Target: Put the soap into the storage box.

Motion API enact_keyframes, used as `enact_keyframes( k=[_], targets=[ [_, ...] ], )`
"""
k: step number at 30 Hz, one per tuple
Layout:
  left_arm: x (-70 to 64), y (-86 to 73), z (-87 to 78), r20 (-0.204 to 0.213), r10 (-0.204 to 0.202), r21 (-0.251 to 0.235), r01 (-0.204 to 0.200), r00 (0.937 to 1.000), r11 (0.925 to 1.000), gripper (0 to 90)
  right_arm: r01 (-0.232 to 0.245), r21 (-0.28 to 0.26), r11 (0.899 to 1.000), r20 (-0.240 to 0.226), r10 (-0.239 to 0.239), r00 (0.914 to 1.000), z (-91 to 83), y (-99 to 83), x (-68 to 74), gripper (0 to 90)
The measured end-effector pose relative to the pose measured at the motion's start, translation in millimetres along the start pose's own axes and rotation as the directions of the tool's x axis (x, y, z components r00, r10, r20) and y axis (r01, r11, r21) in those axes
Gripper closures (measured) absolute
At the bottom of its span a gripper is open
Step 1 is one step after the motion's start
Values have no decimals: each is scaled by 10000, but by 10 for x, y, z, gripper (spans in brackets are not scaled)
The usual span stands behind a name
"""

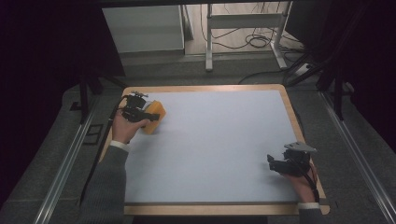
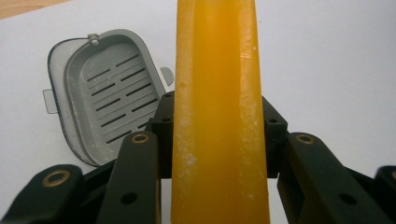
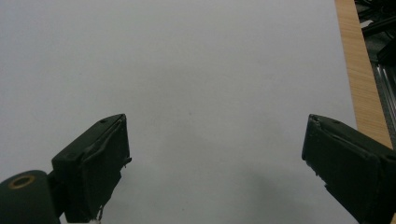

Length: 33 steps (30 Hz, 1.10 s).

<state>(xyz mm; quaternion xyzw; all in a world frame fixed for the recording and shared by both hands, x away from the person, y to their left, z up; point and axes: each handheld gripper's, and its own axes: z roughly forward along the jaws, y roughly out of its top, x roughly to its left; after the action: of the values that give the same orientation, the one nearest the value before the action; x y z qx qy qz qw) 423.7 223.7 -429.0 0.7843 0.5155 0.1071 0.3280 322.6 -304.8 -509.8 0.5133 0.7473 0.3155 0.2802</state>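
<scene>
Soap is what the left gripper is clutching: a yellow-orange rectangular bar of soap (image 2: 219, 112), standing on its narrow edge in the left gripper view, with whitish dried streaks showing down its face. Black jaws are pressing on it from both sides, squeezing it at about the middle. In the high view the bar (image 1: 155, 116) is sitting at the near-left part of the table, by the far-left corner of the mat, and the left gripper (image 1: 137, 111) is gripping it there, with the person's left hand (image 1: 123, 128) wrapping the handle and a grey sleeve (image 1: 105, 186) running back to the bottom edge.

Just beyond the bar, in the left gripper view, a grey plastic soap dish (image 2: 100, 93) with a slotted floor is lying flat and open on the surface, to the left of the soap and apart from it; white residue is speckling its rim.

Over on the other side, the right gripper (image 1: 275, 163) is resting low at the near-right of the table, held by the right hand (image 1: 303, 179). In the right gripper view its jaws are standing wide apart with nothing between them.

Underneath everything, a pale blue-grey mat (image 1: 215, 140) is covering the wooden-edged table (image 1: 289, 107).
</scene>
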Motion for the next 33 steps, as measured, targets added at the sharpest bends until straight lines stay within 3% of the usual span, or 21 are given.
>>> enact_keyframes(
  k=[7, 15, 20, 25, 33],
  targets=[
    [103, 52, 16, 19, -402, -264, 402, 9992, 9988, 611, -8, -7, 10000, 3, 8, 10000, -3, -1, -7, 75],
    [199, 95, 89, -28, -642, -176, 642, 9979, 9978, 611, 24, 73, 10000, 5, -24, 10000, 18, -9, -3, 75],
    [240, 125, 148, -313, -787, -141, 783, 9964, 9968, 611, 7, 32, 10000, 81, -8, 10000, 13, -10, -14, 75],
    [317, 154, 180, -166, -1137, -296, 1132, 9934, 9931, 611, 14, 44, 10000, 86, -14, 10000, 16, -11, -16, 75],
    [403, 232, 210, -546, -1387, -429, 1365, 9888, 9897, 611, 24, 50, 10000, 79, -24, 10000, 13, -12, -24, 75]
  ],
)
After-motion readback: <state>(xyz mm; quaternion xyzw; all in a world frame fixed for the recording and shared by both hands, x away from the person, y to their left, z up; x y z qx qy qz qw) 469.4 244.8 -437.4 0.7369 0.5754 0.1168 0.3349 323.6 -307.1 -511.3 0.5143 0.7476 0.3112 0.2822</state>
